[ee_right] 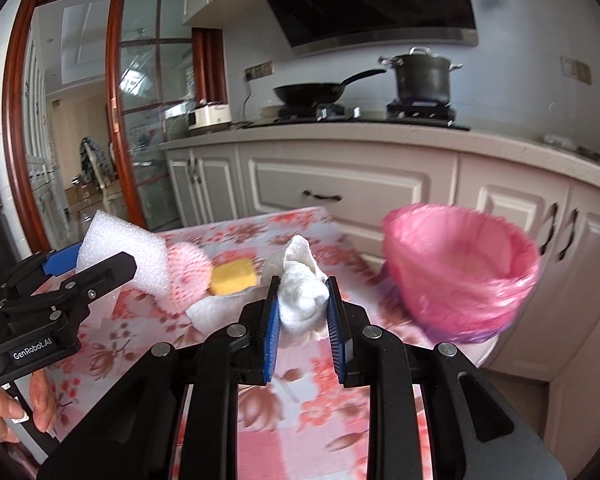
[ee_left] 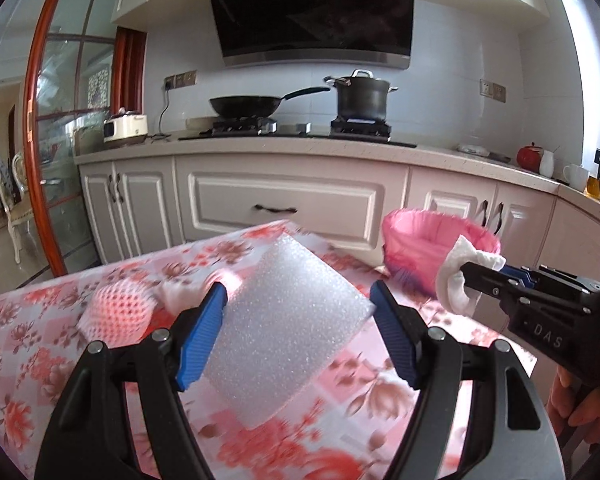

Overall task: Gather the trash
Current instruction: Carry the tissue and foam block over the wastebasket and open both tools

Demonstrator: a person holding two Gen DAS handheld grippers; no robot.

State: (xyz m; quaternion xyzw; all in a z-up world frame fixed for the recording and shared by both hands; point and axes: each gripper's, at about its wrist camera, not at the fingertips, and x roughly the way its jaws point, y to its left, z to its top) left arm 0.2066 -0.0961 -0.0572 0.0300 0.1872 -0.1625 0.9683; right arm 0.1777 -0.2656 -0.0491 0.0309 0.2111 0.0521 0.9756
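My left gripper (ee_left: 298, 304) stood about half open, its blue pads pressed on either side of a white foam sheet (ee_left: 288, 328) that I held above the worktop (ee_left: 40, 344) with its floral cloth. The sheet tilted up and away from me, its far corner rising over the worktop's edge. My right gripper (ee_right: 303, 300) was pinched nearly closed on a crumpled white tissue (ee_right: 300, 292), which bulged out above and below the pads. The bin lined with a pink bag (ee_right: 460, 268) stood ahead and to the right of that gripper, near the worktop's right end, apart from the tissue. To the left of the tissue, on the worktop, lay a yellow sponge (ee_right: 234, 276), a pink mesh fruit sleeve (ee_right: 188, 276) just beside it, and a flat white scrap (ee_right: 216, 310) in front of them.

The foam sheet hid much of the worktop behind it in the left view, and the sponge did not show there. The bin was blurred in both views, and what lay inside it was hard to make out. My hand (ee_right: 16, 408) showed only partly, at the frame's edge.
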